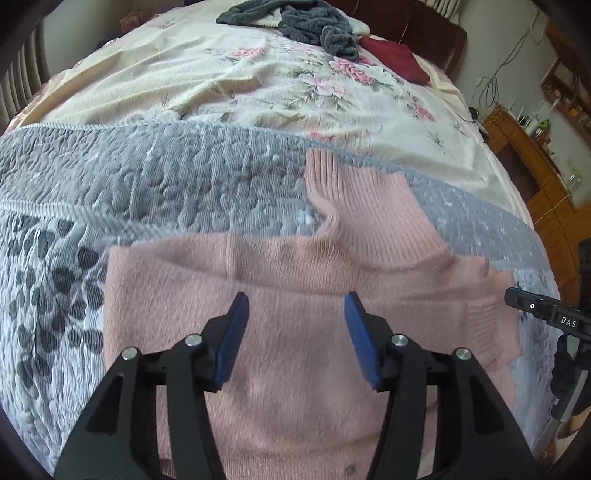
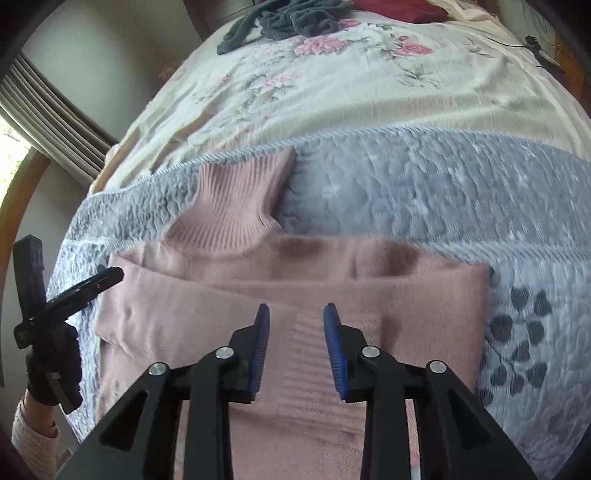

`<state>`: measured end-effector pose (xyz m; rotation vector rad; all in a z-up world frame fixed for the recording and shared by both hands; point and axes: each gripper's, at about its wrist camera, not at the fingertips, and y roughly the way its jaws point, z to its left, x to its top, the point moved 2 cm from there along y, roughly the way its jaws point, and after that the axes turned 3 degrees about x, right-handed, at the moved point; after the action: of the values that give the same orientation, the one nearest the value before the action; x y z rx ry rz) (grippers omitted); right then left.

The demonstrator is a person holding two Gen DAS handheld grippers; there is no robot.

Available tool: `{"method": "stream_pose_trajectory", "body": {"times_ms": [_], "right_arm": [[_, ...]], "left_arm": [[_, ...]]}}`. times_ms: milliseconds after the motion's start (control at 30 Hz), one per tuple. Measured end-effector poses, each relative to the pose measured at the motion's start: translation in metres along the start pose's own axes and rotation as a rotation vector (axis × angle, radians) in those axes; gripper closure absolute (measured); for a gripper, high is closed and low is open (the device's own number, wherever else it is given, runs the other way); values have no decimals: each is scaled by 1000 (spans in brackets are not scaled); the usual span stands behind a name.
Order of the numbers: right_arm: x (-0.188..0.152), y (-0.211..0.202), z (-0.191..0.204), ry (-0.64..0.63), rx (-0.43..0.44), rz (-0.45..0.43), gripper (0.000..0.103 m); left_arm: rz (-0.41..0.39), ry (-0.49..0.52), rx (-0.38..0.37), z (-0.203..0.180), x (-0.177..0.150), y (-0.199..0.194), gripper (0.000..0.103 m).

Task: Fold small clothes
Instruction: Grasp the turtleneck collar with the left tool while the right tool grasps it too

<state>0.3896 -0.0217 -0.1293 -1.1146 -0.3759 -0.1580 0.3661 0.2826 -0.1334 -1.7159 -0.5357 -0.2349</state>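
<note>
1. Your left gripper (image 1: 296, 301) hangs with its blue pads spread wide and nothing between them; the pink sweater (image 1: 295, 354) lies directly under and ahead of the tips
2. Your right gripper (image 2: 296, 312) is parted more narrowly, also gripping nothing, its tips above a ribbed cuff (image 2: 308, 354) that lies on the sweater's body
3. Just beyond both pairs of tips a folded sleeve crosses the sweater's chest, and past that the ribbed turtleneck collar (image 1: 325, 188) points away from you
4. In the left wrist view the right gripper's black body shows at the far right edge, off the sweater's side; in the right wrist view the left tool shows at the far left, held by a gloved hand (image 2: 55, 365) with a cream sleeve behind it
5. Under the sweater lies a grey quilted blanket (image 1: 166, 173) with a leaf print
6. Farther ahead is a cream floral bedspread (image 1: 229, 81)
7. Well beyond the tips, near the headboard, lie a heap of dark grey cloth (image 1: 306, 20) and a dark red item (image 1: 397, 59)
</note>
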Motion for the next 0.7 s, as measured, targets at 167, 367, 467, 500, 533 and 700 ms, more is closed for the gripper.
{"method": "stream_pose_trajectory", "body": {"times_ms": [167,367,467,500,533,700], "right_arm": [[65,46,9,58,52,37,62],[109,109,7,117,47,71,61],[120,129,0,141,43,78,57],[122,136,-1,150,48,87,56],[122,141,-3,152,57,95,56],[121,153,-2,99,24,87,79]], "left_arm": [[61,-37,-18,-5,52,40,41],[152,-116,-71,-10,82,100,41],[168,-117,-73,-14,91,122,41],[175,-118,-76,-16,93,128,43],[174,-118,-71,-16,94,132,43],[170,-92,-102,-26,96,140,80]]}}
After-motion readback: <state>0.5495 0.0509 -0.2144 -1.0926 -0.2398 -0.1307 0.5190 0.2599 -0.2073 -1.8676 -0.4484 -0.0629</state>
